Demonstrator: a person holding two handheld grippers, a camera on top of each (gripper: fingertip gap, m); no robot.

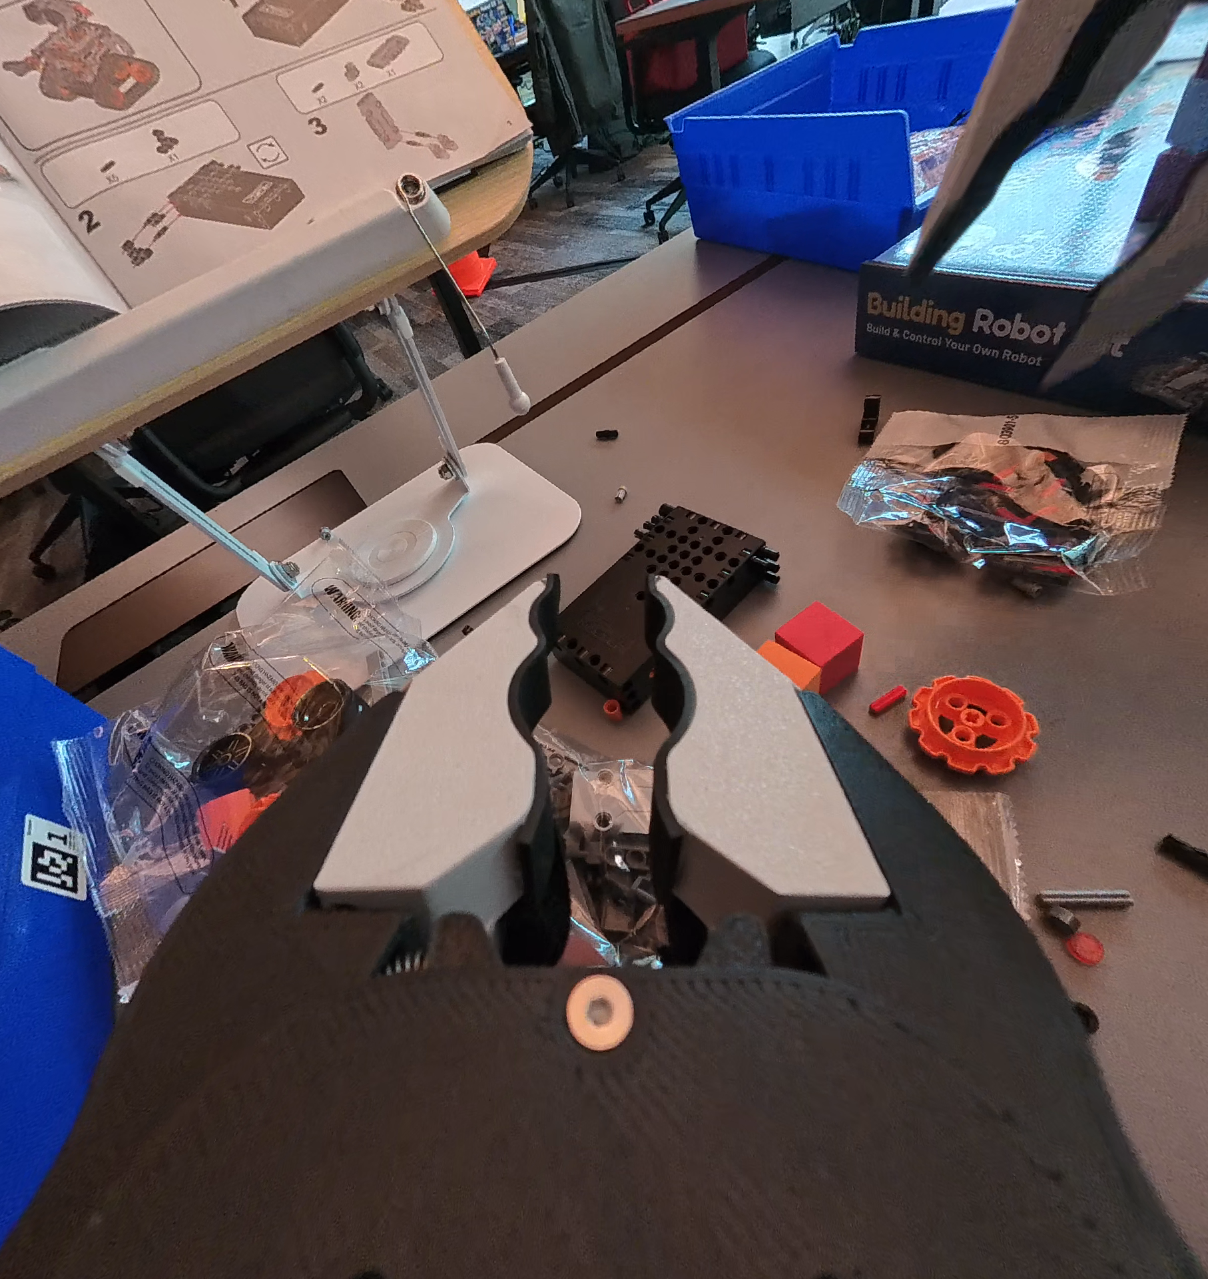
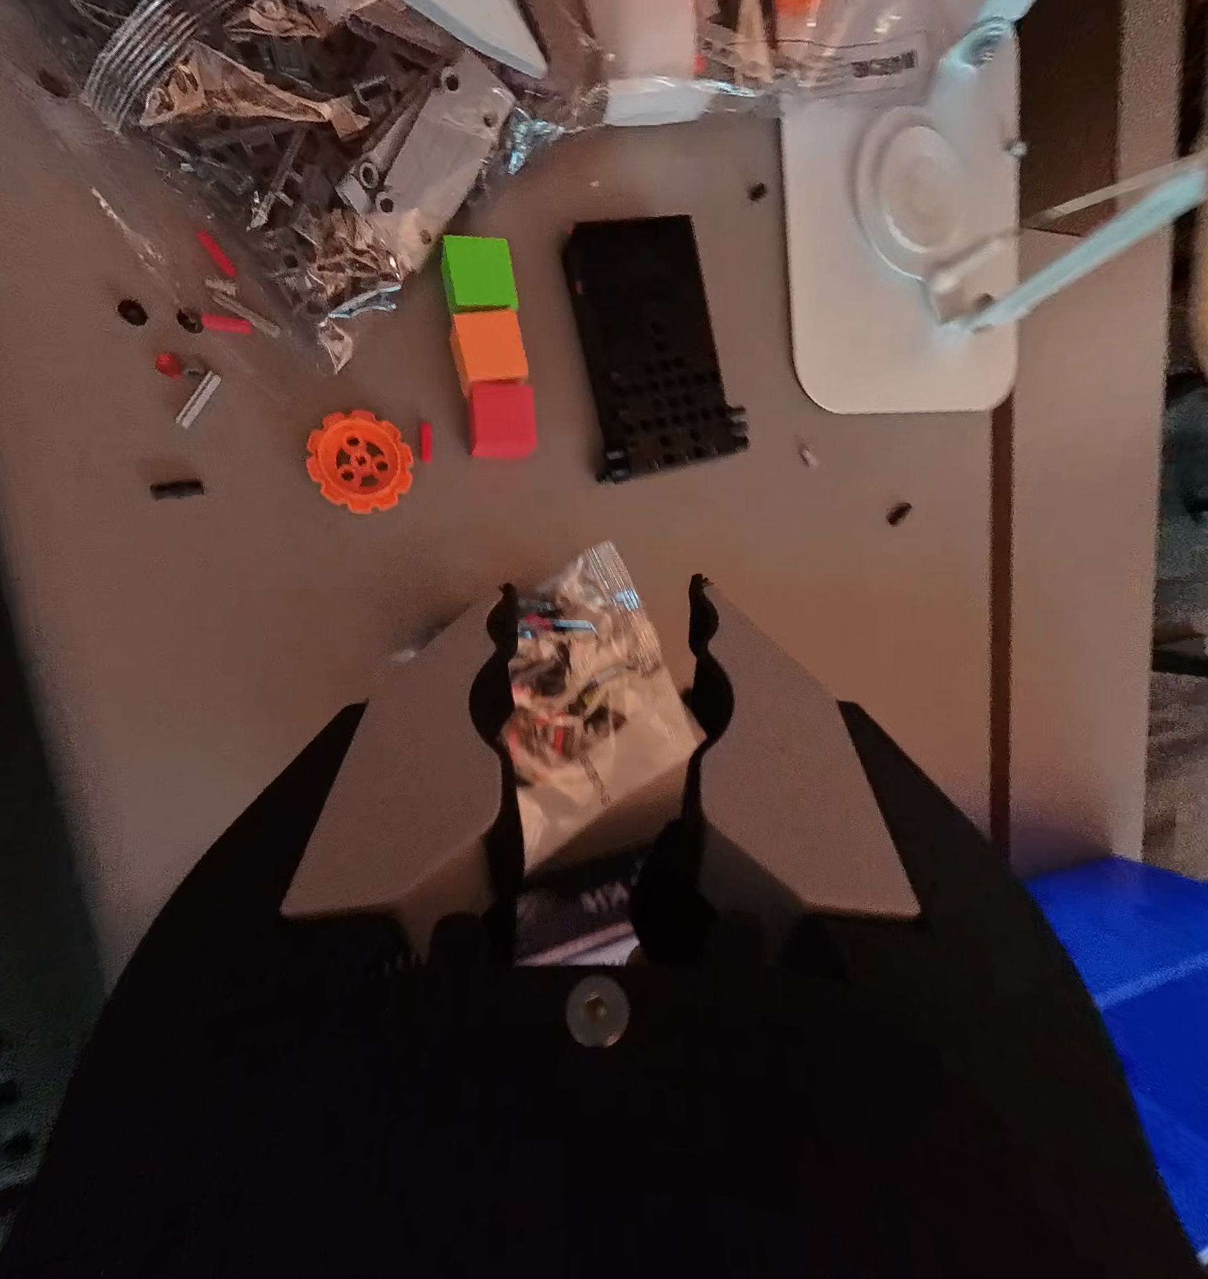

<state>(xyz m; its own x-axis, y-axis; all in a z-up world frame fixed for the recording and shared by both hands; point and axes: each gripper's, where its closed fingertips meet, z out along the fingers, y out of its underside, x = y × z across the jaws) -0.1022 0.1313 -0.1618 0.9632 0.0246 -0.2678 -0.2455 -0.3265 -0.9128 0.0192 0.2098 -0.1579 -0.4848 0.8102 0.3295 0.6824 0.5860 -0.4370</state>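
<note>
My left gripper [image 1: 602,595] is open and empty. It hangs low over a clear bag of grey parts [image 1: 605,823], and its tips point at a black perforated block [image 1: 698,547]. My right gripper [image 2: 602,588] is open and empty, high over the table. It is above a clear bag of black and red pieces [image 2: 580,692], which lies on the table in the left wrist view [image 1: 1002,512]. The right gripper also shows at the top right of the left wrist view [image 1: 982,325]. The block [image 2: 656,346] lies flat next to a row of green [image 2: 478,273], orange [image 2: 488,344] and red [image 2: 502,419] cubes.
An orange gear [image 2: 358,460] and small red and black pins lie left of the cubes. A white book stand [image 1: 449,526] holds an open instruction booklet [image 1: 172,138]. A blue bin [image 1: 795,159] and a dark box [image 1: 961,325] sit at the back. A bag of wheels [image 1: 241,727] lies front left. Tip to tip, the grippers are about 15 cm apart.
</note>
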